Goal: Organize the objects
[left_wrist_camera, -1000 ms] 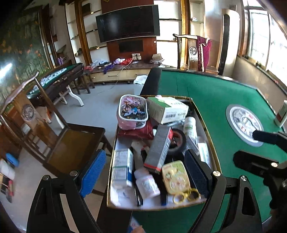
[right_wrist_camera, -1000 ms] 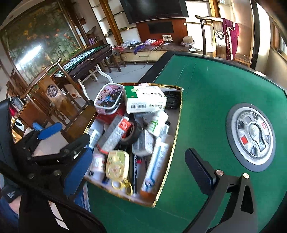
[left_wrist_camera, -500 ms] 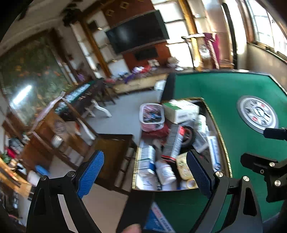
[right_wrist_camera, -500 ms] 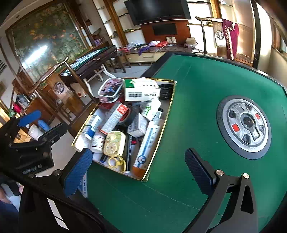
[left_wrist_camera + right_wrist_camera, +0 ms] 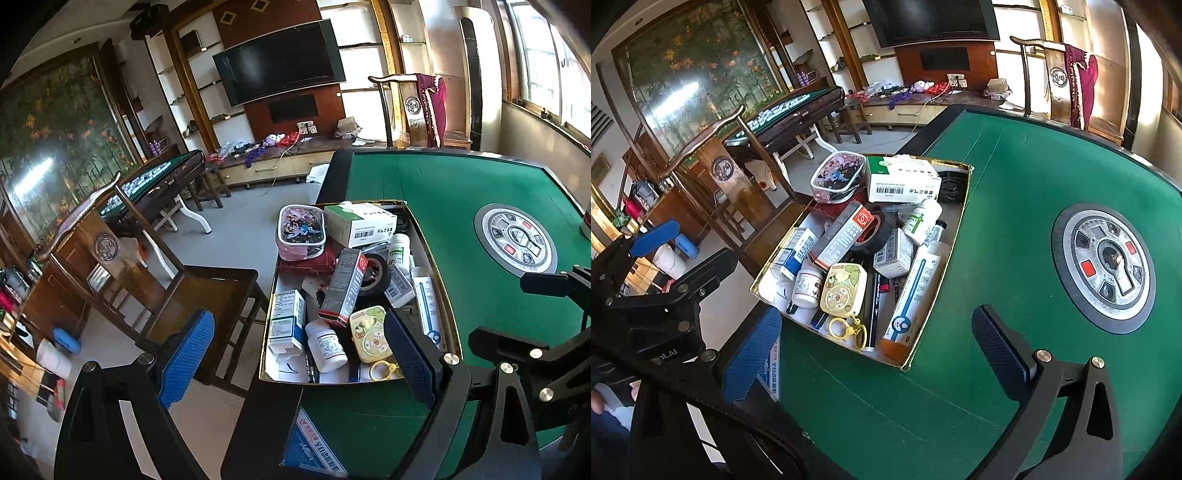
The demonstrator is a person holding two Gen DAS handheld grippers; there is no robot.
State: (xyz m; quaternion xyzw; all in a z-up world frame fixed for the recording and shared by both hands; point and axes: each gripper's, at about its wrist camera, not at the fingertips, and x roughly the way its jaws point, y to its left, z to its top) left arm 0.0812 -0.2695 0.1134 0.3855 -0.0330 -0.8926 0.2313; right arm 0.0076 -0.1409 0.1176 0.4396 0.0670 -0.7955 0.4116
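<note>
crowded tray on the green worktop, both tongs wide and empty

at the far left a wooden chair stands on the floor just beside the worktop. the left tongs are spread wide, nothing between the blue pads, above the near left corner of the tray.

the gold-rimmed tray lies at the left edge of the worktop, full of objects. at its far end a pink pouch sits beside a white box. in the middle a grey and red box leans on a black tape roll. near the front lie a white pill bottle and a yellow case.

the right tongs are also wide and hold nothing, over the green felt beside the tray. further right a round control panel is set in the worktop.
</note>
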